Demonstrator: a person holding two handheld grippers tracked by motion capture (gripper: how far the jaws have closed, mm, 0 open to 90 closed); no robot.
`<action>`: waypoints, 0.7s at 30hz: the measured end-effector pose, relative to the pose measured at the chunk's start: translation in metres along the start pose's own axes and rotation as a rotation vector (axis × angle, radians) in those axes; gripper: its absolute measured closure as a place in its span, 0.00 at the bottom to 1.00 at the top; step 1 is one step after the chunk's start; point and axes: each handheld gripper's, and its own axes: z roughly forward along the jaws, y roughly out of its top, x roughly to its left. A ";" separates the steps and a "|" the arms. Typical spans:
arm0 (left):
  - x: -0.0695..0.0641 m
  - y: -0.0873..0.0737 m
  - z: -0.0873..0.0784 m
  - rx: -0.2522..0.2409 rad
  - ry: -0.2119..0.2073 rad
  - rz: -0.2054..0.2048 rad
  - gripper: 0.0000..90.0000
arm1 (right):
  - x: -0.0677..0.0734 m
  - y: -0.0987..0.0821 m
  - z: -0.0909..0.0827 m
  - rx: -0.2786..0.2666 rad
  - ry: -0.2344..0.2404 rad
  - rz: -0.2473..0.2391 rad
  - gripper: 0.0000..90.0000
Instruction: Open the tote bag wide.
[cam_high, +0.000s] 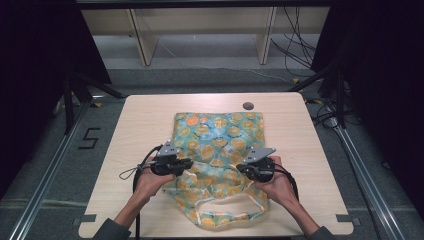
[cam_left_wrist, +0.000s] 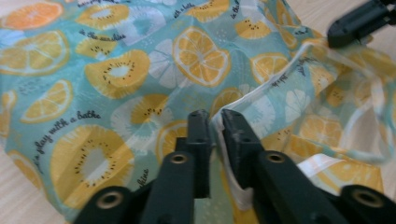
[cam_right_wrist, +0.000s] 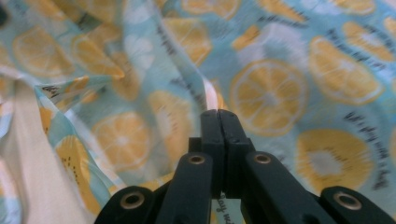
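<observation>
Thin printed cloth, pale teal with orange and kiwi slices, makes up the garment (cam_high: 218, 150) that lies in the middle of the wooden table (cam_high: 140, 120). Its far half lies fairly flat; the near half is bunched and lifted, with white-edged straps or openings looping toward the person's side. It looks very light and limp, so by my judgement it will sag and fold wherever it is not held, and a grip on a hem or seam should hold better than one on loose fabric.

In the left gripper view, the left gripper (cam_left_wrist: 215, 122) has its jaws nearly together with a white-bound edge (cam_left_wrist: 261, 91) of the cloth caught between them. In the right gripper view, the right gripper (cam_right_wrist: 219, 122) has its jaws pressed tight on a raised fold of the same cloth. From the high view, each tool sits at one side of the bunched near half, left gripper (cam_high: 186, 164) and right gripper (cam_high: 241, 170) well apart, with a hand behind each.

A round cable hole (cam_high: 248, 106) sits by the table's far edge. Beyond it stand pale wooden legs of furniture (cam_high: 145, 45), loose cables (cam_high: 295, 45) on a grey floor, and dark curtains at both sides. A figure five (cam_high: 90, 138) is marked on the floor at left.
</observation>
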 end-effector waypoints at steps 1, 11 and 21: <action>-0.002 0.000 -0.001 -0.010 -0.007 -0.023 0.82 | -0.004 0.002 0.000 -0.011 -0.011 -0.003 1.00; -0.060 -0.008 -0.041 0.032 -0.004 0.075 0.38 | -0.040 0.022 0.001 -0.057 -0.049 0.070 1.00; -0.050 -0.023 -0.031 0.026 -0.028 0.120 0.97 | -0.042 0.020 -0.013 -0.093 0.011 0.135 1.00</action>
